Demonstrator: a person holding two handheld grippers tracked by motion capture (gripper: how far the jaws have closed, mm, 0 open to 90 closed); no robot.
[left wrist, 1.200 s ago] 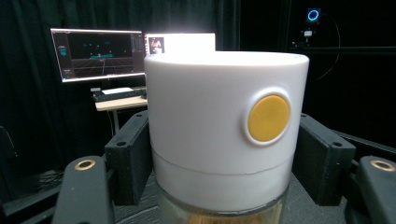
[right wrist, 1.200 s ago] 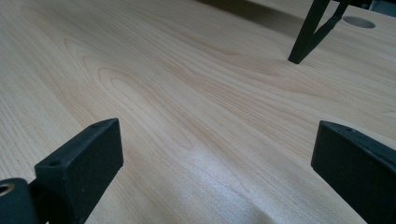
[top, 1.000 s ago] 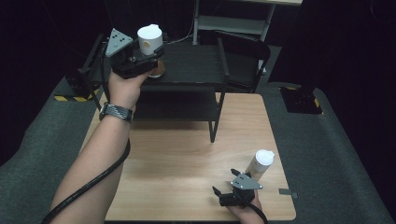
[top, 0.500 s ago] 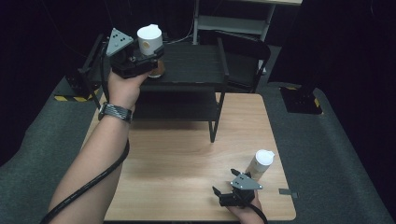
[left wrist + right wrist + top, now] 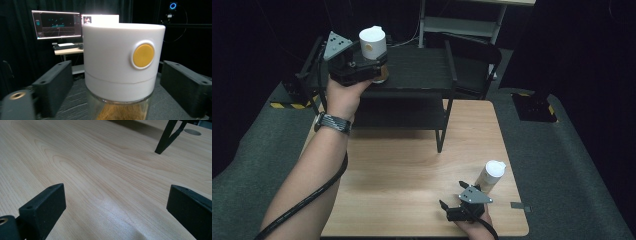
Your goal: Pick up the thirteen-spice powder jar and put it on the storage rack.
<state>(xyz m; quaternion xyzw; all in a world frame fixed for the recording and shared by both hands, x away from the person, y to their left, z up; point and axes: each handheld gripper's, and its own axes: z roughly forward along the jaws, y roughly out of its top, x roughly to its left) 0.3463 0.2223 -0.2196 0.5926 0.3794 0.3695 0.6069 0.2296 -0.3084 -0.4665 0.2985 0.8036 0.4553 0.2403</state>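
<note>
While the jar (image 5: 373, 52) is standing on the black rack's top shelf (image 5: 419, 67), the left gripper (image 5: 371, 69) is flanking it, its jaws having just been opening, apparently to release it. The right gripper (image 5: 451, 207) is resting open on the table (image 5: 412, 170), beside 1 more bottle (image 5: 490, 176).

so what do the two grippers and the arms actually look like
Both are black handheld units. The left gripper and the right gripper each carry a grey three-cornered plate on top and end in two blocky black fingers with small screw holes. A thick black cable trails from the left one. The forearms are bare, with a dark woven-pattern wristband on the left wrist.
</note>
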